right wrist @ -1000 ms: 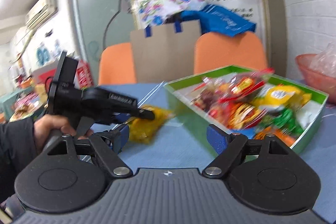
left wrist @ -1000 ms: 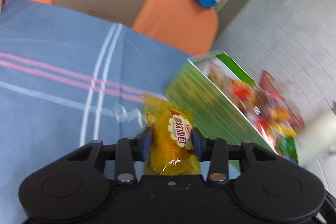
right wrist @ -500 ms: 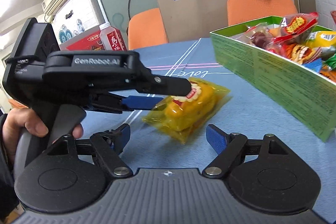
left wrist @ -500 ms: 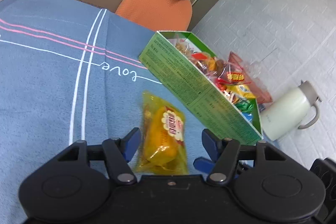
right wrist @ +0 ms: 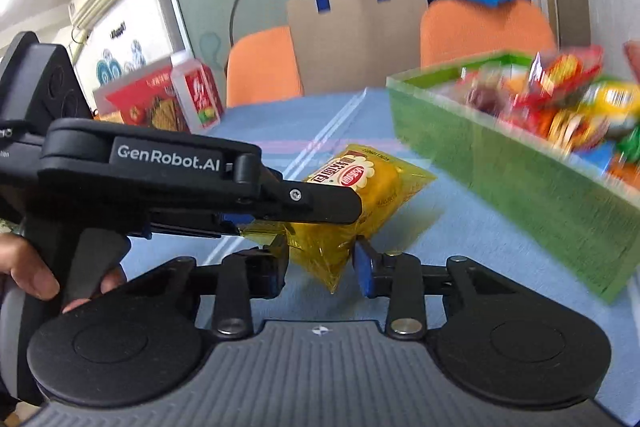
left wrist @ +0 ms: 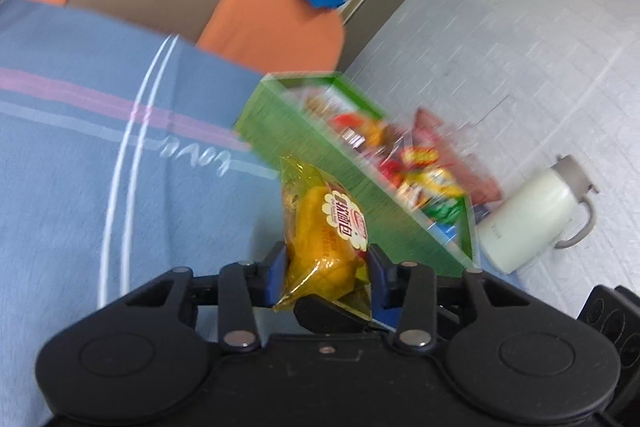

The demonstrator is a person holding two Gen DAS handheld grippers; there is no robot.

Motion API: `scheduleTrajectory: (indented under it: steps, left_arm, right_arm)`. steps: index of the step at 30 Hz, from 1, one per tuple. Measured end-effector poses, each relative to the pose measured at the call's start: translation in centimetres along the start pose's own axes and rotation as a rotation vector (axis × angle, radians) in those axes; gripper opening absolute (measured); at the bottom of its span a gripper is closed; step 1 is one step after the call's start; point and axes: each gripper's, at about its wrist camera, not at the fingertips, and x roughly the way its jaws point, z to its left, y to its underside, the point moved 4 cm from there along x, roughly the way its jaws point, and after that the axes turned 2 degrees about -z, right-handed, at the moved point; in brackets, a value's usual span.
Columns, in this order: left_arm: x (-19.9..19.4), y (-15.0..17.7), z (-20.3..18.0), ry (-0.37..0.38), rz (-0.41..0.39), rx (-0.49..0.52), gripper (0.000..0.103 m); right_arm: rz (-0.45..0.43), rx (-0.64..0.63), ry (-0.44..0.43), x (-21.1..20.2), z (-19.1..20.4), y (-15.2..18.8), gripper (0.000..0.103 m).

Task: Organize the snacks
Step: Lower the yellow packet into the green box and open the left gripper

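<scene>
A yellow bread packet (left wrist: 324, 239) with a red and white label is held between my left gripper's (left wrist: 326, 267) blue pads, above the blue tablecloth. In the right wrist view the same packet (right wrist: 360, 199) sits in the left gripper (right wrist: 312, 205), and my right gripper (right wrist: 320, 259) has closed on the packet's near corner. The green snack box (left wrist: 352, 183), filled with several colourful packets, stands just right of the packet; it also shows in the right wrist view (right wrist: 500, 167).
A white thermos jug (left wrist: 528, 219) stands behind the box by the tiled wall. Orange chairs (right wrist: 480, 27) and a cardboard bag (right wrist: 356, 35) line the table's far edge. Red snack cartons (right wrist: 160, 103) stand at far left.
The left gripper has shut on the yellow packet again and lifted it. The right gripper has narrowed from wide open onto the packet's near corner.
</scene>
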Motion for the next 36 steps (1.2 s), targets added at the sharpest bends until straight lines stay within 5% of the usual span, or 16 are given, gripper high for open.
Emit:
scheduleTrajectory:
  steps: [17,22,24,26,28,36]
  left_arm:
    - [8.1,-10.0,-8.4,0.126,-0.093,0.142,0.080]
    - [11.4,-10.4,-7.6,0.108,-0.067,0.150,0.103]
    - [12.1,-10.0,-6.4,0.040,-0.075,0.140,0.103]
    - [11.9,-9.5,-5.3,-0.009,-0.090,0.128,0.103]
    - [11.3,-9.2,-4.4,-0.016,-0.093,0.111,0.103]
    - [5.1,-7.8,-6.4,-0.031,-0.187,0.224,0.103]
  right_arm:
    - [-0.241,-0.035,0.131,-0.4,-8.4,-9.5,0.061]
    - [-0.249,-0.042,0.174,2.1,-11.0,-9.9,0.061]
    - [-0.213,-0.025,0.204,3.5,-12.0,-9.6,0.069]
    - [-0.179,-0.021,0.201,3.7,-12.2,-9.0,0.093]
    - [-0.232,-0.055,0.173,2.5,-11.5,-9.0,0.103]
    - [-0.264,-0.157,0.238,-3.3,-9.3,-7.9,0.103]
